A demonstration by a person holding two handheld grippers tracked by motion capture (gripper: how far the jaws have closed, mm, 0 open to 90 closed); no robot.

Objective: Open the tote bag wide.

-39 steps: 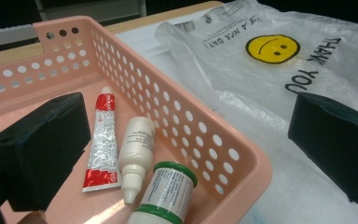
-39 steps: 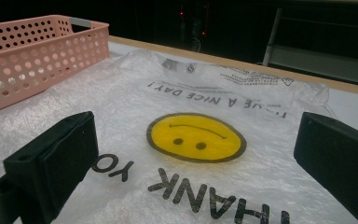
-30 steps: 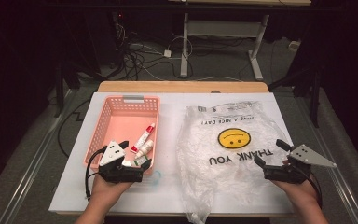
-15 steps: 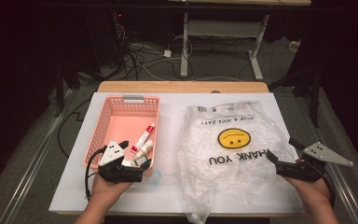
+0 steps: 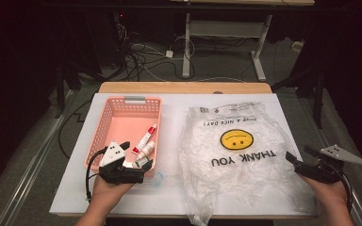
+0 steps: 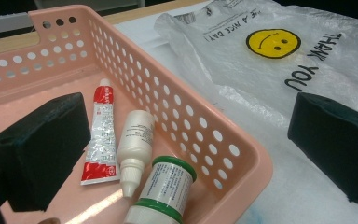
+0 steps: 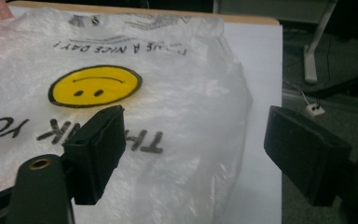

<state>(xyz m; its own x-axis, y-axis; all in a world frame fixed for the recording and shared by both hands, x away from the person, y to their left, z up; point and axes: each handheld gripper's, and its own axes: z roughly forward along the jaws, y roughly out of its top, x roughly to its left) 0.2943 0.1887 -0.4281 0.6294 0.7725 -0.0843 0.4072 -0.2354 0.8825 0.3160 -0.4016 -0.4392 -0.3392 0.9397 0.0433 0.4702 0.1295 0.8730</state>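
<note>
Here the right gripper (image 5: 298,163) hovers at the bag's (image 5: 235,160) right edge, jaws apart and just now closing, with only the edge of the plastic below the gap and nothing pinched. Its hand (image 5: 327,190) reaches in low from the near right corner. The left gripper (image 5: 139,165) sits wide open over the basket's (image 5: 122,106) near corner, one jaw inside beside the tube (image 6: 101,133), one outside.
</note>
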